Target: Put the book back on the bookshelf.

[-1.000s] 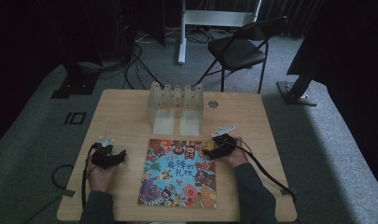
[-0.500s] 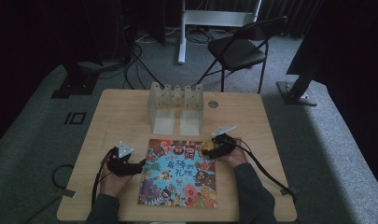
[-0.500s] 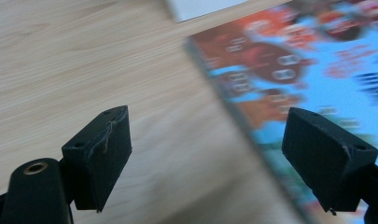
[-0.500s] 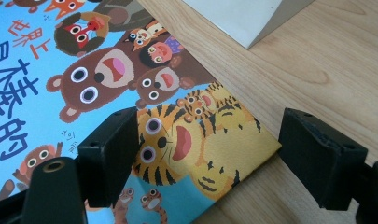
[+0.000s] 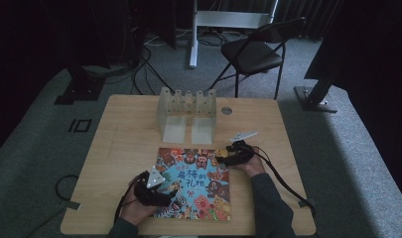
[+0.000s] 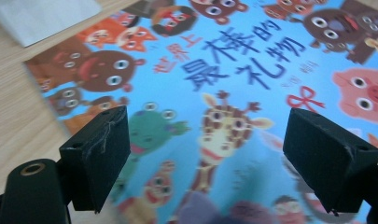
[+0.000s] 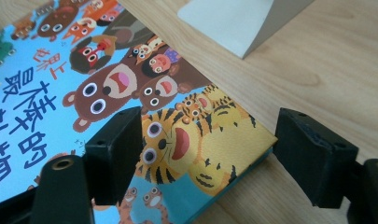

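A picture book [image 5: 193,183] with a blue cover of cartoon animals and Chinese characters lies flat at the table's near middle. My left gripper [image 5: 164,187] hovers over the book's left part. In the left gripper view its jaws [image 6: 210,126] stand wide apart above the cover [image 6: 252,56], having just been opening, with nothing between them. My right gripper [image 5: 224,157] sits at the book's far right corner. In the right gripper view its jaws [image 7: 210,126] straddle that corner of the book [image 7: 46,93]. They have just closed a little, and neither pad presses on the book.
A translucent slotted rack [image 5: 187,111] with two pale base plates stands behind the book, and one plate [image 7: 233,21] lies close to the right gripper. A round grommet [image 5: 227,111] sits to its right. A black folding chair [image 5: 255,52] stands beyond the table.
My left hand has moved right, from the bare table left of the book to above the book's left side. The right hand has stayed at the far right corner.
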Available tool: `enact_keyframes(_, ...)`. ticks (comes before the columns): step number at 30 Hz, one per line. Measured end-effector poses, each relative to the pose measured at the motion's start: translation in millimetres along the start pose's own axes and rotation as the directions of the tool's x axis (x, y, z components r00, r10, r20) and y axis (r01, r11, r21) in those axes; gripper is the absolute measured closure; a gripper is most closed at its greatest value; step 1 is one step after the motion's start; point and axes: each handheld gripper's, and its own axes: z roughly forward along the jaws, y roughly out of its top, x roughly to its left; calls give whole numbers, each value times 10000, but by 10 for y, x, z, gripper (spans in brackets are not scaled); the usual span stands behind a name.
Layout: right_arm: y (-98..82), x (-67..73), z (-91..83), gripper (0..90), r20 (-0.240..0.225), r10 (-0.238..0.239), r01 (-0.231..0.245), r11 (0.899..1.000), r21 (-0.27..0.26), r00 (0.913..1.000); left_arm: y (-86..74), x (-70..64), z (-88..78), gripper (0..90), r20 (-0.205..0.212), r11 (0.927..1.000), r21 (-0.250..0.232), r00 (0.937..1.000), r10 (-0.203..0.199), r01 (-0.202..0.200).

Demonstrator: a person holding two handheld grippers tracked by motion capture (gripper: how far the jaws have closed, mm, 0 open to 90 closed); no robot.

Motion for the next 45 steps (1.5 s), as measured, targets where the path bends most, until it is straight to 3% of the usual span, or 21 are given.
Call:
enact_keyframes(6, 84, 15, -122, 257, -151, -21, 16, 9993, -376, 9999, 73, -251, -17, 119, 373, 9978, -200, 9973, 638, -631)
enact_keyframes(10, 132, 41, -178, 256, -144, -81, 73, 9986, -533, 9999, 112, -442, -11, 88, 815, 9916, -279, 9883, 1286, -1267)
enact_keyframes(12, 150, 45, -216, 259, -273, 7, -26, 9975, -713, 9996, 147, -516, -2, 61, 1165, 9908, -51, 9840, 1350, -1353)
enact_keyframes(14, 157, 44, -237, 266, -371, 37, -65, 9971, -764, 9993, 165, -561, -6, 29, 1216, 9886, -65, 9812, 1502, -1505)
enact_keyframes(15, 159, 47, -244, 267, -418, 66, -98, 9970, -770, 9991, 198, -657, -10, 26, 1405, 9841, -78, 9742, 1767, -1774)
enact_keyframes(16, 159, 47, -244, 267, -418, 66, -98, 9970, -770, 9991, 198, -657, -10, 20, 1405, 9841, -78, 9742, 1767, -1774)
enact_keyframes(19, 174, 58, -277, 274, -489, 43, -84, 9963, -853, 9988, 230, -829, 20, 14, 1655, 9737, -20, 9602, 2252, -2280)
enact_keyframes(23, 189, 65, -300, 275, -542, 63, -113, 9957, -922, 9985, 225, -897, 61, 9, 1523, 9686, 37, 9574, 2452, -2487)
enact_keyframes(24, 218, 74, -337, 278, -651, 88, -160, 9937, -1113, 9978, 221, -954, 121, 8, 1248, 9609, 32, 9535, 2743, -2768)
enact_keyframes(25, 227, 75, -349, 288, -665, 95, -173, 9930, -1168, 9977, 230, -954, 138, 9, 1271, 9600, 16, 9523, 2775, -2799)
enact_keyframes(27, 244, 73, -369, 289, -735, 113, -207, 9916, -1276, 9972, 252, -947, 171, 9, 1133, 9626, -8, 9564, 2693, -2710)
enact_keyframes(31, 273, 77, -392, 290, -817, 140, -253, 9900, -1385, 9966, 270, -993, 217, 10, 813, 9608, -47, 9575, 2767, -2772)
enact_keyframes(32, 279, 79, -391, 289, -792, 127, -232, 9908, -1335, 9968, 279, -992, 221, 10, 776, 9642, -68, 9612, 2647, -2650)
enact_keyframes(39, 293, 77, -406, 319, -605, 377, -450, 9913, -1237, 9975, 333, -1014, 106, 15, 542, 9586, -573, 9579, 2819, -2788)
enact_keyframes(45, 287, 107, -438, 309, -742, 617, -685, 9933, -931, 9953, 389, -986, 60, 18, 615, 9628, -848, 9631, 2621, -2567)
